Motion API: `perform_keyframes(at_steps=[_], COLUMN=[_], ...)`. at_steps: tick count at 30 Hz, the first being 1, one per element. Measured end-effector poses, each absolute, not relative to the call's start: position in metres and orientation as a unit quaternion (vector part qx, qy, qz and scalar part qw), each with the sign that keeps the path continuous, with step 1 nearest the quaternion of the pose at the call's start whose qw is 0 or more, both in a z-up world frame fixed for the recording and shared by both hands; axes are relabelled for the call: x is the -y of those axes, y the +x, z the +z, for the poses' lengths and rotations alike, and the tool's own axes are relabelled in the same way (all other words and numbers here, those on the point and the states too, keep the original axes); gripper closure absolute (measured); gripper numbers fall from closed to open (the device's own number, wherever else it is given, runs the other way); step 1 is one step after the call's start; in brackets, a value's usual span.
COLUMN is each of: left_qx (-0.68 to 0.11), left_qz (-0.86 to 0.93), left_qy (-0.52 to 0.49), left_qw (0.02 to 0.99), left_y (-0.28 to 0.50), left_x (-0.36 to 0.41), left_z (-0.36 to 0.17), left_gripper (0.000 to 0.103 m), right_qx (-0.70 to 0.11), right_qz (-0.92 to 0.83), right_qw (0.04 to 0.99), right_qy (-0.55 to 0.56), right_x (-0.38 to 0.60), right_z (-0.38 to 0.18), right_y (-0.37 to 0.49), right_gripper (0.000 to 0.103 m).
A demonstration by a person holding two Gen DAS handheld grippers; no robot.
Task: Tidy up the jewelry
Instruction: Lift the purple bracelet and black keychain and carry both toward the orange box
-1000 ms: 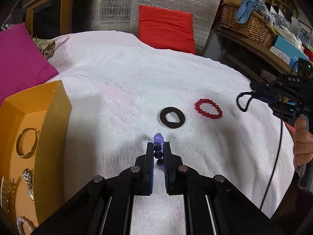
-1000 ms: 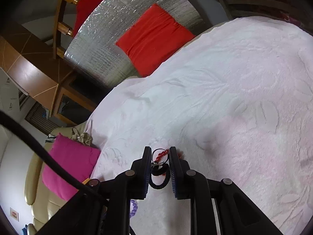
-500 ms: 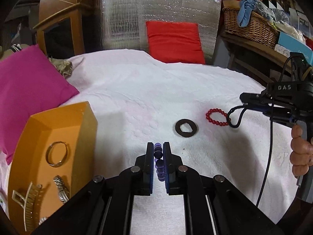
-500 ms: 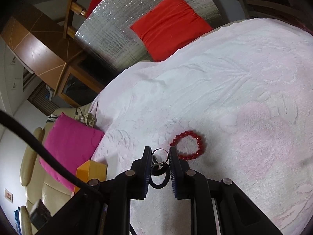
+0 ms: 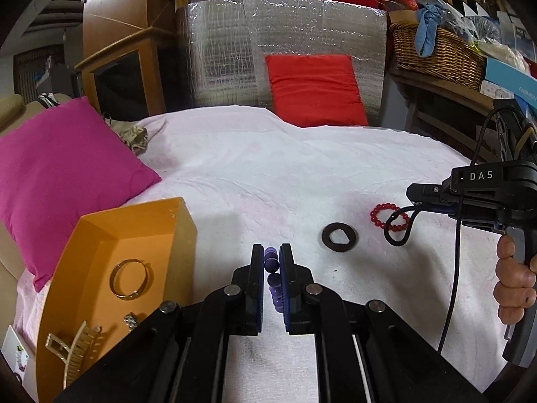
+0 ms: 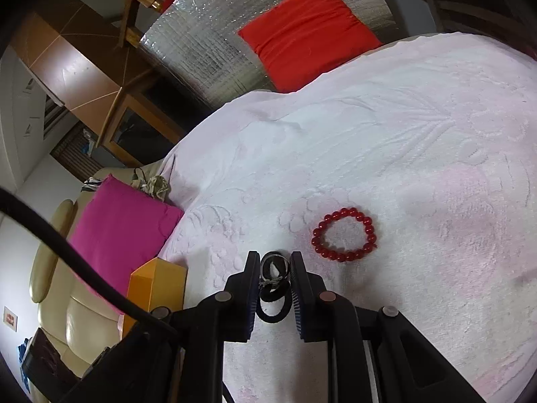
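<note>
Left gripper [image 5: 271, 262]: jaws pinched together on a purple beaded bracelet [image 5: 273, 280], centre-bottom of the left wrist view; the strand hangs in the gap, gripped by only a few beads.

Right gripper [image 6: 275, 263]: jaws clamped on a loop of black elastic hair ties [image 6: 272, 294] with a small metal ring at the top; the loop dangles below the pads. Same loop shows at right in the left wrist view, hanging under the gripper nose.

Orange open cardboard box [image 5: 183, 235] at lower left holds a gold bangle [image 5: 129, 279], a cream claw hair clip [image 5: 75, 347] and a small silver piece. A red beaded bracelet [image 6: 344, 234] and a flat dark brown ring-shaped disc [image 5: 340, 237] lie on the white textured bedspread [image 5: 268, 174], loose.

Risks, judged:
- Round beads may roll out of the narrow pinch if the left hand tilts or jerks; the bracelet could land on the cloth short of the box.
- The box wall is thin and upright; a dangling strand could snag the near edge and tip it.
- The hanging hair ties could catch the red bracelet when passing over it.
- Both hands heading for one box could collide.
</note>
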State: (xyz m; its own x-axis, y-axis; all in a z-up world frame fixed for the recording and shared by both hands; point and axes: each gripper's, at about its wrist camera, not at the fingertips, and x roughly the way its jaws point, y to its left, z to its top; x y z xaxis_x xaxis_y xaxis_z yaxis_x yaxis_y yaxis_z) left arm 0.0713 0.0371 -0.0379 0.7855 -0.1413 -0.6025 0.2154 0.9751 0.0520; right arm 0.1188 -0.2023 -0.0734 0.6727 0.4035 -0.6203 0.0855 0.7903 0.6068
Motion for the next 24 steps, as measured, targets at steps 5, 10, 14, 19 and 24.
perform_keyframes(at_steps=[5,10,14,19,24], left_qx=[-0.308,-0.305,-0.3,-0.296,-0.294], left_qz=[-0.084,-0.077,-0.071,-0.061,-0.054], left_qy=[0.063,0.066,0.074,0.079,0.079], left_qw=[0.946,0.947,0.949,0.95,0.951], left_y=[0.068,0.067,0.065,0.065,0.064], left_x=[-0.039,-0.039,-0.038,-0.038,-0.039], left_z=[-0.036,-0.034,-0.033,-0.032,-0.03], left_gripper=[0.094,0.094,0.094,0.094,0.094], right_qx=[-0.396,-0.396,-0.396,-0.397,-0.397], right_qz=[0.095,0.097,0.1,0.1,0.103], right_qw=[0.86,0.861,0.862,0.863,0.864], right_qy=[0.308,0.304,0.301,0.296,0.292], right_x=[0.198,0.196,0.194,0.191,0.191], right_z=[-0.074,-0.074,-0.074,-0.074,-0.074], right_y=[0.119,0.118,0.118,0.117,0.116], right_gripper=[0.083,0.083,0.083,0.083,0.083])
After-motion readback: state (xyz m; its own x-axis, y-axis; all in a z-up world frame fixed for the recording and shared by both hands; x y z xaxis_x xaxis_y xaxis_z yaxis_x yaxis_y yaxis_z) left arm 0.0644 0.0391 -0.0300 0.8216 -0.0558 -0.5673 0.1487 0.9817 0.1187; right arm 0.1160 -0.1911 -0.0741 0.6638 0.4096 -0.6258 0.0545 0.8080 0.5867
